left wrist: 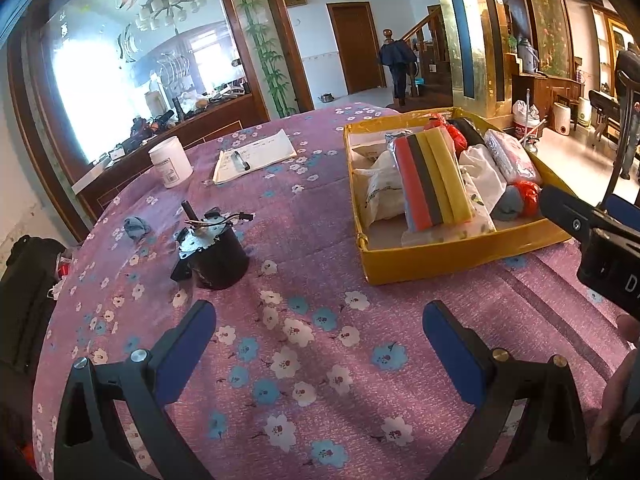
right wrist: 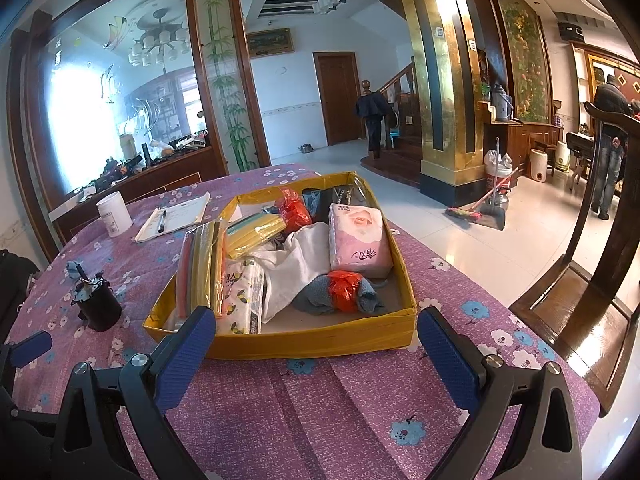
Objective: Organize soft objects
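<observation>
The yellow box (right wrist: pixel 312 344) sits packed at twelve o'clock of the right gripper (right wrist: pixel 316 340): pink tissue pack (right wrist: pixel 358 240), white cloth (right wrist: pixel 296 264), striped sponge pack (right wrist: pixel 200 268), grey sock (right wrist: pixel 320 298). Both grippers hover over the floral tablecloth (left wrist: pixel 304 344) with jaws spread wide, holding nothing; the left gripper (left wrist: pixel 320 332) has the box at one o'clock. A black motor (left wrist: pixel 212 252) stands at eleven o'clock, with a small blue cloth (left wrist: pixel 136 227) on the table beyond it.

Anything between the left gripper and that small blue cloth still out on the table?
Yes. The black motor stands on the tablecloth between the open left gripper and the blue cloth, which lies just beyond it to the left. Approaching from further left looks clear.
</observation>
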Action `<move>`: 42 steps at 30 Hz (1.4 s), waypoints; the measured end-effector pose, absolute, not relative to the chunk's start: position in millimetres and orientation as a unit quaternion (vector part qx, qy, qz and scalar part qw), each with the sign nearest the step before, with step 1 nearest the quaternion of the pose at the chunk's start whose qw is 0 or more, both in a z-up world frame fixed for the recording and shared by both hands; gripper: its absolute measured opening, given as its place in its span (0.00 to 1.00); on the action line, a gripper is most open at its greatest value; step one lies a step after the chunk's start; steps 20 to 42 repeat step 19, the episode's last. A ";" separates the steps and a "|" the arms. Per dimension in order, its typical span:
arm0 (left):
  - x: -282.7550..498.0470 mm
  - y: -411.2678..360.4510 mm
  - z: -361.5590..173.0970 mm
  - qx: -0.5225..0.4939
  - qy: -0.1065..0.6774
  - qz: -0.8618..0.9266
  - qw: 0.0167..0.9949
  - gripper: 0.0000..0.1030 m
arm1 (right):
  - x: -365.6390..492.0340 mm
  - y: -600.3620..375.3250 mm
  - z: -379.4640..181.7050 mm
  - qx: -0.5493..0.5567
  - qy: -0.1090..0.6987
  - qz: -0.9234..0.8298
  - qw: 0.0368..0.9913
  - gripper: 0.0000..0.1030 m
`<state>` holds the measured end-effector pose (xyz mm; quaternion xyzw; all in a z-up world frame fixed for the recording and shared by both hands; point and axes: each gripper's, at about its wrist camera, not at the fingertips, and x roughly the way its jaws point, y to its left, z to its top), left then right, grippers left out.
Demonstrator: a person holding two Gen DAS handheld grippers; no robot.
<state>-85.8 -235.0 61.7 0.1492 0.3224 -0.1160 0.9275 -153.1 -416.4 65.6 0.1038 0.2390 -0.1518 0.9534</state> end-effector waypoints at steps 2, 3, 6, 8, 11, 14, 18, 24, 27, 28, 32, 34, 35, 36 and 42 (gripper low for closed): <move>-85.7 -234.8 62.4 0.151 0.322 -0.115 0.927 1.00 | -153.5 -416.0 65.7 0.104 0.239 -0.152 0.953 0.99; -85.3 -234.8 63.2 0.151 0.322 -0.115 0.928 1.00 | -153.0 -416.4 65.7 0.103 0.239 -0.152 0.953 0.99; -85.3 -234.5 63.6 0.153 0.322 -0.113 0.928 1.00 | -153.4 -416.0 65.7 0.103 0.239 -0.153 0.953 0.99; -85.0 -233.6 64.4 0.154 0.321 -0.111 0.928 1.00 | -153.0 -416.4 65.6 0.103 0.240 -0.153 0.953 0.99; -84.2 -231.9 65.4 0.154 0.321 -0.107 0.928 1.00 | -153.3 -415.3 65.4 0.097 0.243 -0.162 0.952 0.99; -83.5 -229.8 65.5 0.156 0.321 -0.100 0.929 1.00 | -153.5 -414.1 65.8 0.090 0.245 -0.170 0.950 0.99; -83.5 -227.4 65.4 0.154 0.318 -0.089 0.931 1.00 | -153.3 -413.5 66.3 0.086 0.247 -0.175 0.949 0.99; -82.3 -227.1 65.3 0.153 0.320 -0.092 0.930 1.00 | -152.6 -412.6 66.5 0.085 0.247 -0.175 0.949 0.99; -82.3 -227.1 65.3 0.153 0.320 -0.092 0.930 1.00 | -152.6 -412.6 66.5 0.085 0.247 -0.175 0.949 0.99; -82.3 -227.1 65.3 0.153 0.320 -0.092 0.930 1.00 | -152.6 -412.6 66.5 0.085 0.247 -0.175 0.949 0.99; -82.3 -227.1 65.3 0.153 0.320 -0.092 0.930 1.00 | -152.6 -412.6 66.5 0.085 0.247 -0.175 0.949 0.99; -82.3 -227.1 65.3 0.153 0.320 -0.092 0.930 1.00 | -152.6 -412.6 66.5 0.085 0.247 -0.175 0.949 0.99; -82.3 -227.1 65.3 0.153 0.320 -0.092 0.930 1.00 | -152.6 -412.6 66.5 0.085 0.247 -0.175 0.949 0.99; -82.3 -227.1 65.3 0.153 0.320 -0.092 0.930 1.00 | -152.6 -412.6 66.5 0.085 0.247 -0.175 0.949 0.99; -82.3 -227.1 65.3 0.153 0.320 -0.092 0.930 1.00 | -152.6 -412.6 66.5 0.085 0.247 -0.175 0.949 0.99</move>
